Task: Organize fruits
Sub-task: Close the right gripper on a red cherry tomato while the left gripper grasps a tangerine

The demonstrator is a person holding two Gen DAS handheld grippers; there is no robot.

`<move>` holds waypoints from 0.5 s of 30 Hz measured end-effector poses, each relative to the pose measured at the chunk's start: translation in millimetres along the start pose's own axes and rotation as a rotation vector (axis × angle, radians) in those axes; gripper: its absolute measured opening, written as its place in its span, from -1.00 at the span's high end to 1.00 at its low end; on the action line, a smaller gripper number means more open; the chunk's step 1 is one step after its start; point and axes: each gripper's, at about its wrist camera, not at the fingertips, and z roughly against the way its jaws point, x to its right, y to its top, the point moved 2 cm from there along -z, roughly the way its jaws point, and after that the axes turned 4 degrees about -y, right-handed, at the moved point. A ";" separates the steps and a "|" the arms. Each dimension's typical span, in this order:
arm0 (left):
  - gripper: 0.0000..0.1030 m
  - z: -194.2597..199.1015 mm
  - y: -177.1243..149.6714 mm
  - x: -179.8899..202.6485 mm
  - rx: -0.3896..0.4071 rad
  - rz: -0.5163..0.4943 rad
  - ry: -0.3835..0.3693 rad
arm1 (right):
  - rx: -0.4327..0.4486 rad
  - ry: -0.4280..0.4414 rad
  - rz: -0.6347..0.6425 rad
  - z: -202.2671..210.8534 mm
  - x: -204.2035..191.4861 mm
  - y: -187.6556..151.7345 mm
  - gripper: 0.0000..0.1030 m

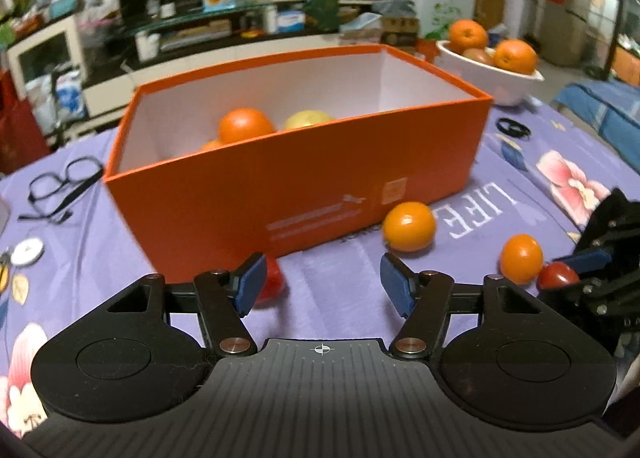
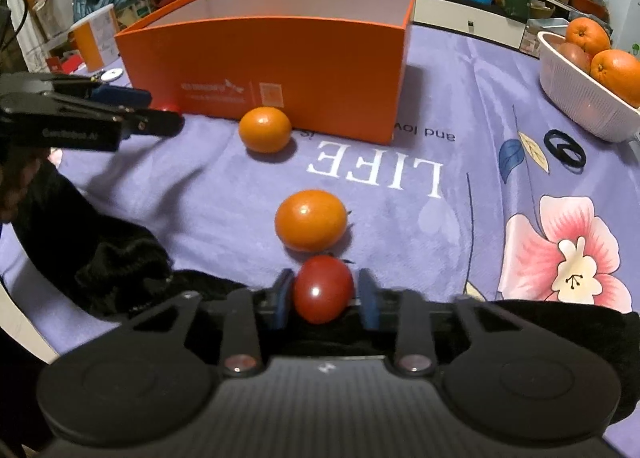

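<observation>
An orange box (image 1: 304, 193) stands on the purple flowered cloth, holding an orange (image 1: 246, 125) and a yellow fruit (image 1: 308, 119). My left gripper (image 1: 323, 282) is open just in front of the box, with nothing between its blue pads. A red tomato (image 1: 274, 282) peeks out behind its left finger. Two oranges (image 1: 409, 225) (image 1: 521, 258) lie on the cloth to the right. In the right wrist view my right gripper (image 2: 323, 298) is shut on another red tomato (image 2: 323, 290), low over the cloth. One orange (image 2: 310, 219) lies just beyond it and a second orange (image 2: 265, 129) rests against the box (image 2: 280, 57).
A white basket (image 2: 576, 97) with large oranges sits at the far right. Black hair ties (image 2: 564, 147) lie near it. Glasses (image 1: 64, 185) and a small white round object (image 1: 26, 252) are left of the box. A person's dark sleeve (image 2: 100, 258) crosses the lower left.
</observation>
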 end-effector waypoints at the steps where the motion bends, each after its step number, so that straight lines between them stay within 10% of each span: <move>1: 0.26 0.4 0.1 2.8 0.008 -0.008 -0.011 | -0.002 0.002 0.001 0.1 -0.5 0.0 0.42; 7: 0.23 6.0 9.1 50.5 0.081 -0.075 -0.230 | 0.007 -0.009 -0.016 4.7 3.2 3.7 0.42; 15: 0.46 -24.2 5.7 116.0 0.006 -0.235 -0.312 | 0.070 -0.114 -0.103 18.5 44.0 8.2 0.42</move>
